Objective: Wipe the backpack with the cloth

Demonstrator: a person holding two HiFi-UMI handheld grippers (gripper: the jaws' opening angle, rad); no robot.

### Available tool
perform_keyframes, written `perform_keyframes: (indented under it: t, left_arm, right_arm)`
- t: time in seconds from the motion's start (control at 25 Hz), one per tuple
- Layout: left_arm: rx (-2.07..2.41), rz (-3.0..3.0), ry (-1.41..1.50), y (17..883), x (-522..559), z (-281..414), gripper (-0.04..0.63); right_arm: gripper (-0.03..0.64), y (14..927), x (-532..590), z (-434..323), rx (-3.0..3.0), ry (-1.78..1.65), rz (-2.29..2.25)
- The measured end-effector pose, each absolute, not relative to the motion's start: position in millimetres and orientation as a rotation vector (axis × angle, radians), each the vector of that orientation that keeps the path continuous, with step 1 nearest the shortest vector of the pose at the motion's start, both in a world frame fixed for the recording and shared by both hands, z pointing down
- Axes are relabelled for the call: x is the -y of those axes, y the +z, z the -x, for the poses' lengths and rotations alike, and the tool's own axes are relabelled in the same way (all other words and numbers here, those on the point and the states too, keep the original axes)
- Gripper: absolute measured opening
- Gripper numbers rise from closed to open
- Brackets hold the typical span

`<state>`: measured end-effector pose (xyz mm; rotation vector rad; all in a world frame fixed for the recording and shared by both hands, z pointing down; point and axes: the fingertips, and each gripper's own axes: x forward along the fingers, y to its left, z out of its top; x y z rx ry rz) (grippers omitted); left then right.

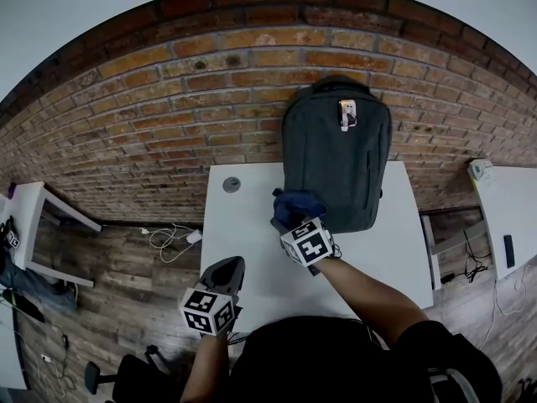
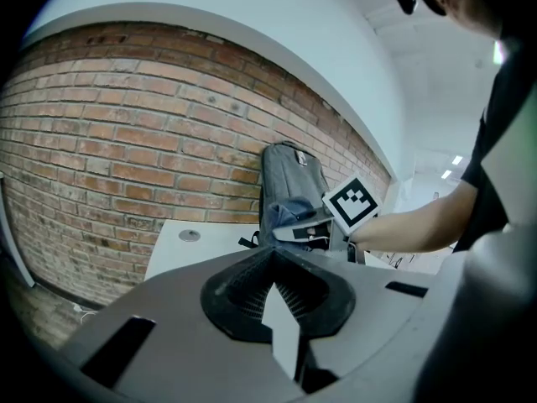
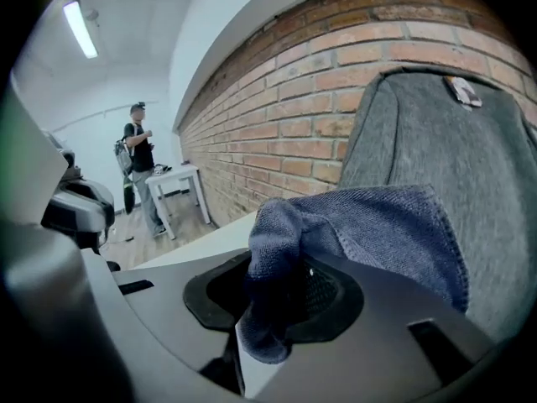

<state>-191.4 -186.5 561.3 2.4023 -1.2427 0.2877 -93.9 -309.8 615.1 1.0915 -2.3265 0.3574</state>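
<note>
Where the white desk [image 1: 252, 250] meets the brick wall [image 1: 168, 99], the grey backpack [image 1: 336, 154] stands upright and leans back on the bricks. Its long axis runs up the wall, with the carry handle at the top and the front panel facing the person. A small pale tag [image 1: 346, 113] hangs near its top. The right gripper [image 1: 291, 218] is at the backpack's lower left corner, its fingers [image 3: 329, 290] closed on a bunched fold of the blue cloth [image 3: 369, 225]. The rest of the cloth drapes over the gripper's front, just at the pack's lower front; whether it touches the fabric cannot be told. The left gripper [image 1: 225, 275] hangs over the near left part of the desk, well apart from the backpack, its fingers pressed together at the tips with nothing between them. A small round grey disc [image 1: 232, 185] sits on the desk left of the backpack.
</note>
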Motion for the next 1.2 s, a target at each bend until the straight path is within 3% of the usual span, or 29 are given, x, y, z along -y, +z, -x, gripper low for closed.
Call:
perform_keyframes:
  t: [0.36,1.2]
  left_arm:
    - [1.261,-2.384,0.301,562,184,199,-0.003]
    - [1.288,-2.351,0.294,569,180,212,-0.003]
  right_arm:
    - [0.103,674,297,113,2.238,0.608,-1.143]
    - [0.101,588,408,119,2.184,0.896,-1.671]
